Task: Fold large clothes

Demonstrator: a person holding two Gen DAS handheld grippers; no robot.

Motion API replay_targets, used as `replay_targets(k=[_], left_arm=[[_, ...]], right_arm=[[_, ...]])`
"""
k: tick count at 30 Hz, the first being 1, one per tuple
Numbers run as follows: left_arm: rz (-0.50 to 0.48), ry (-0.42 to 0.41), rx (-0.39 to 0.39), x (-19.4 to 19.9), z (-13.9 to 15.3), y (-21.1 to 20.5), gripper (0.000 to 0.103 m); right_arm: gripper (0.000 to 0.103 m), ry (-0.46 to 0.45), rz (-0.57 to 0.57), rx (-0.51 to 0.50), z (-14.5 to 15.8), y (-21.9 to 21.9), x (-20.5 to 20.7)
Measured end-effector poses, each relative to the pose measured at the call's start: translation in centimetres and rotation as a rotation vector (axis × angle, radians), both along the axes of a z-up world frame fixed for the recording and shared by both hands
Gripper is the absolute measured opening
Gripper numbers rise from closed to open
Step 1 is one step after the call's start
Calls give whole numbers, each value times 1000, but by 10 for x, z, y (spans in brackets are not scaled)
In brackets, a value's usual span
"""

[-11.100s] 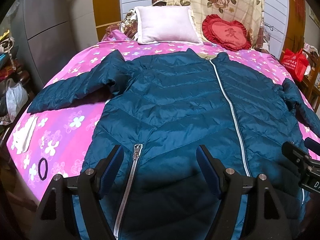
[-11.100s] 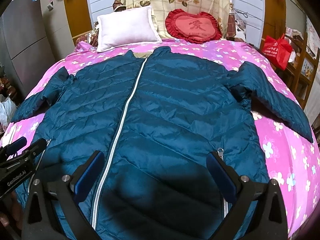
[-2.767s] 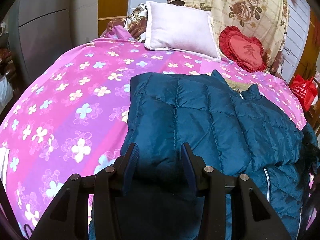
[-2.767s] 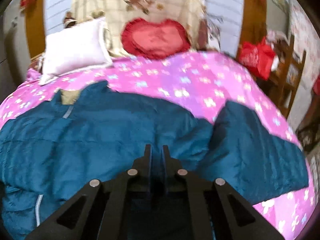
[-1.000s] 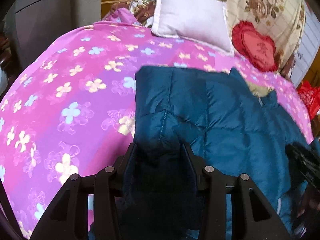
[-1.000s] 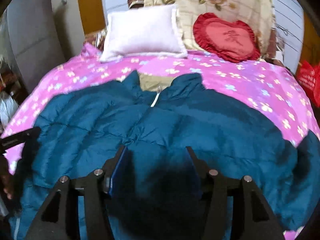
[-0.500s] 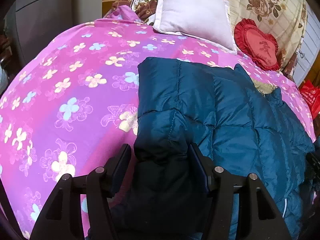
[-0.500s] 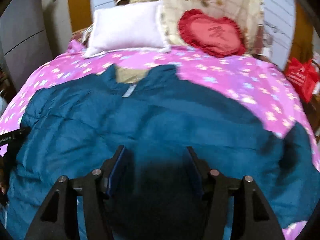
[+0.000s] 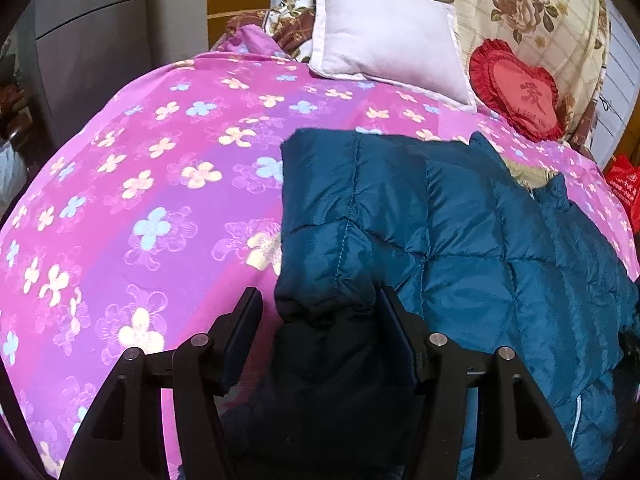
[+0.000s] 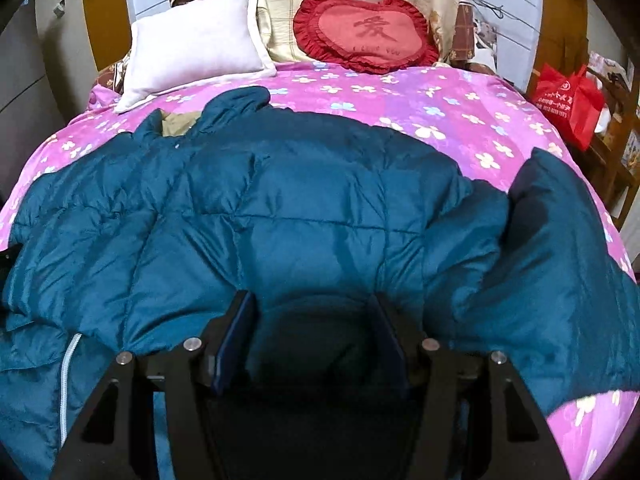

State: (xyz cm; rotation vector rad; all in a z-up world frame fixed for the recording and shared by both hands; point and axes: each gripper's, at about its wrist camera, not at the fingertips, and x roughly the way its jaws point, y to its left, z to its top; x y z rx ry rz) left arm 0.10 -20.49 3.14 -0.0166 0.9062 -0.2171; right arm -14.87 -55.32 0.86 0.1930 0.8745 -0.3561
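jacket (image 10: 320, 208) lay on bed (image 9: 152, 184) | left gripper (image 9: 320, 320) jaws spread astride folded sleeve | right gripper (image 10: 314, 320) jaws spread over jacket

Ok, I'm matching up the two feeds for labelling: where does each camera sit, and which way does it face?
Left wrist: on the left gripper, open around a jacket fold, facing the headboard over the jacket's left side.
Right wrist: on the right gripper, open, over the jacket, facing the headboard.
Shared: jacket, white pillow, red heart cushion, pink bedsheet.
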Motion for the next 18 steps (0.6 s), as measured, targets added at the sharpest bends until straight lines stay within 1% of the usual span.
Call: replay_targets(k=[4, 8, 10, 13, 18], left_arm=[[16, -49, 9, -7, 15, 2, 41], [30, -132, 1, -21, 37, 7, 41], [22, -158, -5, -27, 45, 7, 41], [4, -178, -11, -35, 52, 8, 41], [-15, -207, 11, -46, 58, 6, 41]], right_arm=[[65, -29, 4, -27, 8, 9, -14], [68, -55, 24, -13, 18, 17, -27], [70, -68, 32, -12, 23, 22, -32], [71, -77, 39, -5, 29, 27, -36], [73, -87, 51, -13, 37, 37, -41]])
